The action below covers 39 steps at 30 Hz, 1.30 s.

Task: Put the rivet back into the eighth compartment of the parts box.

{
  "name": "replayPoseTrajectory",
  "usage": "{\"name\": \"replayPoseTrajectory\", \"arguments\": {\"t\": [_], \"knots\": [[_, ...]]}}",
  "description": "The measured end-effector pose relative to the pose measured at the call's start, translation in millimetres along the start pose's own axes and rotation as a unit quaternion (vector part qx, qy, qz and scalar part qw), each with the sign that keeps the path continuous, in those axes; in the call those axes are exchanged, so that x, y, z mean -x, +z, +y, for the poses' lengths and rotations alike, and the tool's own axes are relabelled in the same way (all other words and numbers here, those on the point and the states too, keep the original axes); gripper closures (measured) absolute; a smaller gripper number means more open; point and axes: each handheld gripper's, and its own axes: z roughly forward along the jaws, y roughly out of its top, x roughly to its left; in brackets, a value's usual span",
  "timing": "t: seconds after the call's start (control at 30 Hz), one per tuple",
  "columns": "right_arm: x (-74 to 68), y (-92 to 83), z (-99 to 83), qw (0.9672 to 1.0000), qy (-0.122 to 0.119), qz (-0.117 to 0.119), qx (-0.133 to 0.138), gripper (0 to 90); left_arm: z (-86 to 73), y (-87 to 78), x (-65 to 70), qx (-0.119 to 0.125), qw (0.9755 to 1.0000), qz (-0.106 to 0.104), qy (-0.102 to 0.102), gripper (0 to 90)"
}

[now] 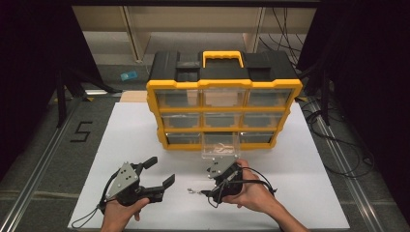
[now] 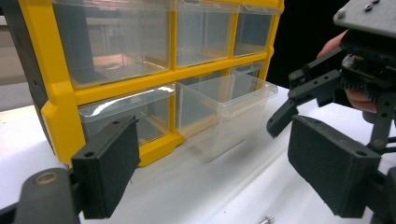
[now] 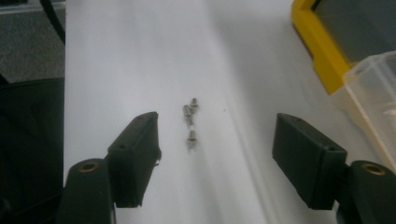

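My right gripper (image 3: pixel 215 156) points at three screws (image 3: pixel 190 119) lying loose on the white table (image 1: pixel 145 125), jaws apart, nothing between the pads. My left gripper (image 1: pixel 157 171) rests open beside it. A clear drawer (image 1: pixel 221 147) stands pulled out from the organizer (image 1: pixel 225 104), just beyond the screws.

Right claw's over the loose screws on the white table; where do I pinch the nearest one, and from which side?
Come straight down on the nearest screw, one jaw each side of its shank. It lies flat, apart from the other two, and the right claw likely spans it.
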Motion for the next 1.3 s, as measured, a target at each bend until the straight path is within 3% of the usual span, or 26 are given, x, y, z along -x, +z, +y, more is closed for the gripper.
{"name": "replayPoseTrajectory", "arguments": {"t": [0.3, 0.57, 0.9, 0.97, 1.07, 1.1, 1.17, 1.2, 1.23, 1.3], "knots": [[0.5, 24.3, 6.4, 0.9979, -0.027, 0.028, -0.052, 45.5, 0.0, 0.1, -0.1, 0.000, 1.0000, -0.001, -0.001, 16.7], [3.0, 43.3, 9.7, 0.9947, -0.021, 0.055, -0.084, 53.2, 0.3, -0.3, -0.5, 0.001, 1.0000, -0.002, 0.000, 16.8], [5.8, 55.6, 9.1, 0.9916, -0.007, 0.063, -0.113, 62.3, 0.4, -0.1, -0.4, 0.001, 1.0000, -0.002, -0.001, 16.8], [5.5, 58.8, 9.7, 0.9910, -0.010, 0.066, -0.116, 64.7, 0.4, -0.1, -0.2, 0.001, 1.0000, -0.002, 0.000, 16.8], [8.8, 64.1, 9.5, 0.9904, -0.035, 0.064, -0.118, 69.0, 0.4, -0.3, -0.3, 0.000, 1.0000, -0.002, 0.000, 16.8], [7.0, 64.7, 10.3, 0.9893, -0.020, 0.068, -0.128, 70.2, 0.5, -0.3, -0.4, 0.000, 1.0000, -0.002, 0.000, 16.8], [8.0, 67.6, 9.3, 0.9880, -0.019, 0.077, -0.133, 72.4, 0.5, -0.4, -0.7, 0.000, 1.0000, -0.001, 0.000, 16.8], [5.5, 67.6, 9.8, 0.9870, -0.001, 0.076, -0.142, 73.6, 0.5, -0.4, -0.7, 0.001, 1.0000, -0.002, 0.000, 16.8], [7.7, 69.3, 9.0, 0.9870, -0.017, 0.072, -0.143, 75.2, 0.5, -0.4, -0.7, 0.001, 1.0000, -0.002, 0.000, 16.8], [8.1, 70.9, 8.7, 0.9865, -0.012, 0.071, -0.147, 77.1, 0.5, -0.3, -0.7, 0.000, 1.0000, -0.002, 0.000, 16.8]]}}
